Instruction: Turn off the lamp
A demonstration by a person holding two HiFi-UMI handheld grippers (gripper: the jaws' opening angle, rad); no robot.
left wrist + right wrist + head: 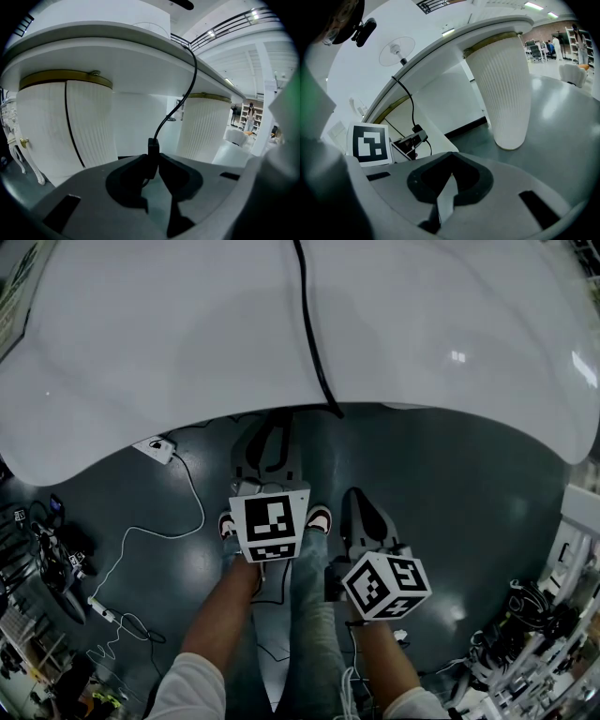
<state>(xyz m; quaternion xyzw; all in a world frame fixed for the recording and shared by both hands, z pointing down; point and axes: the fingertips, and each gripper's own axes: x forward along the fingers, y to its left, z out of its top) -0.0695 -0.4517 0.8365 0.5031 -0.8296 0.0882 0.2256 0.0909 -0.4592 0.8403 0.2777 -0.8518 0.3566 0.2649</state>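
A black lamp cord (311, 334) runs across the white table (141, 352) and drops over its near edge. Below the edge, the cord (187, 89) ends in a small black inline switch (153, 146). My left gripper (153, 158) is shut on that switch, its pads pressing both sides. From above, the left gripper (270, 442) reaches under the table edge. In the right gripper view it (411, 139) shows at the left with the switch (417, 128) at its tip. My right gripper (451, 158) is shut on nothing and hangs beside it (361, 504). The lamp is not clearly in view.
Two white ribbed pedestals (65, 126) (204, 126) carry the table. A white power strip (155, 448) with thin cables lies on the dark floor at the left. Racks and tangled gear (534, 615) crowd the right side. The person's shoes (319, 518) stand below the grippers.
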